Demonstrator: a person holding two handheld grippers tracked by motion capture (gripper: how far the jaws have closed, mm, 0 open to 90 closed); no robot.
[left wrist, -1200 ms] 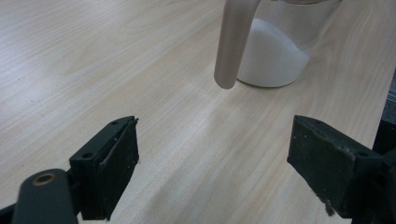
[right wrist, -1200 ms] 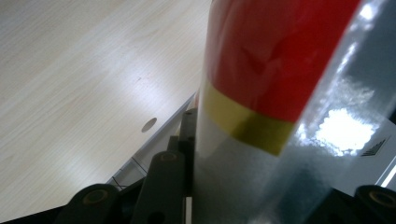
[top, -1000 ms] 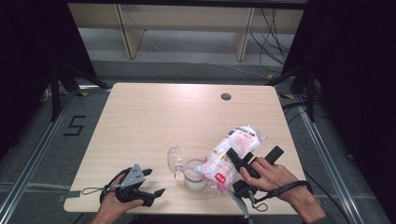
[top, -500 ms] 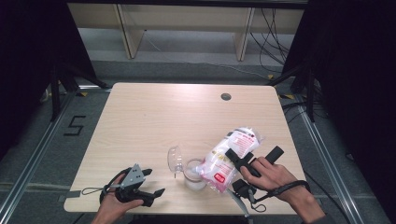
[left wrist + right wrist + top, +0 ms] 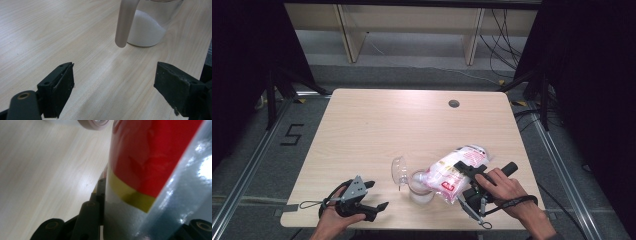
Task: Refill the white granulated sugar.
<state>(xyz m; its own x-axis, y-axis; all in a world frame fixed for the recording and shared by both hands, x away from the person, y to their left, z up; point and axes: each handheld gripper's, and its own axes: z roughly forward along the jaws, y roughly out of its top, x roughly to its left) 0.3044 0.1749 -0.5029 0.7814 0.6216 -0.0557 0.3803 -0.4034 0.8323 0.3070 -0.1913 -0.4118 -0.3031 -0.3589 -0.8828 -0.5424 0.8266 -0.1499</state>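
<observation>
Nothing has shifted since the earlier frames: both hands, the bag and the jug sit as they did.

Right tool point(image 5: 463, 176): clenched on the bag point(image 5: 455, 170), jaws pressing its sides. In the right gripper view the bag's clear film, red panel and yellow band point(image 5: 155, 170) stand between the jaws, white grains inside. Bag tilted, lower end over the jug point(image 5: 419, 186), upper end raised toward the counter's right side. Right hand point(image 5: 502, 187) behind it, near the front edge.

Jug: clear, upright, just left of the bag's mouth, a heap of white powder in the bottom. Its hinged lid point(image 5: 400, 171) stands open to the left. In the left gripper view the jug's handle point(image 5: 126, 22) hangs down before the powder point(image 5: 146, 31).

Left tool point(image 5: 374, 196): released, jaws wide apart, nothing between them, bare wood beneath. It rests low at the front left of the counter point(image 5: 377, 125), pointing toward the jug, well short of it. Left hand point(image 5: 334, 220) at the edge.
</observation>
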